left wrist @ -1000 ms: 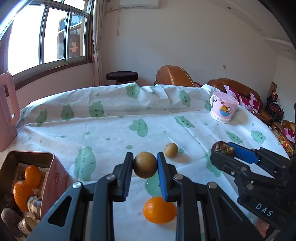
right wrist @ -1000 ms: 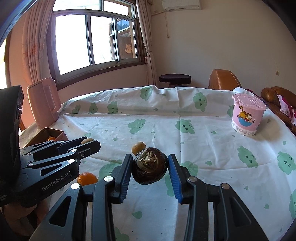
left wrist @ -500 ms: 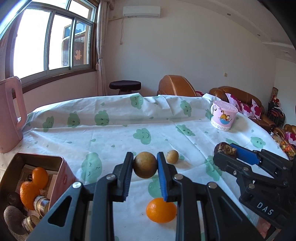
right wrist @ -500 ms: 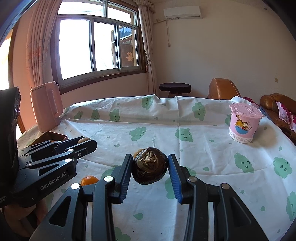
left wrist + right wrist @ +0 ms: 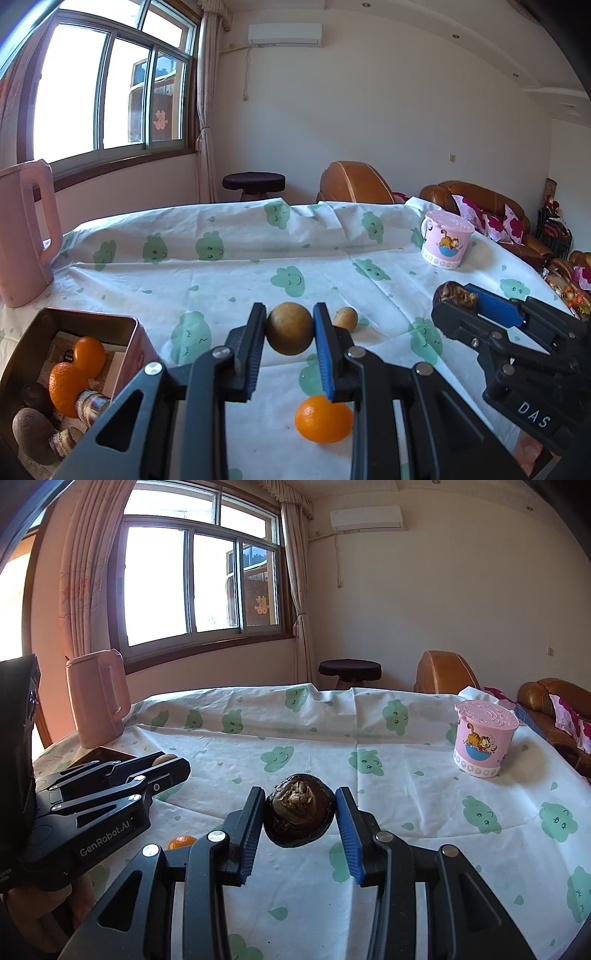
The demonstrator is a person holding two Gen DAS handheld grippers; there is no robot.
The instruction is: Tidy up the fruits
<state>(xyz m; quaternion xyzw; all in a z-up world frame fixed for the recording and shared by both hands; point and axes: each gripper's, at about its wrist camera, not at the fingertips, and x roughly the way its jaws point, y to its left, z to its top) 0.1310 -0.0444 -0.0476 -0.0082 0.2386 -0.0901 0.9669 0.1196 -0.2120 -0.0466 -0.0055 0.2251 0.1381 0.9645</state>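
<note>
My left gripper is shut on a round brown fruit and holds it above the table. My right gripper is shut on a dark wrinkled fruit, also held in the air; it shows at the right of the left wrist view. A small brown fruit and an orange lie on the cloud-print tablecloth. An open tin box at lower left holds two oranges and dark fruits.
A pink kettle stands at the far left by the box. A pink cartoon cup with lid stands at the far right of the table. Sofas and a stool are behind the table.
Both grippers have risen and tilted up a little with their fruits still held. More of the wall and window shows, and the tin box sits further into the left wrist view.
</note>
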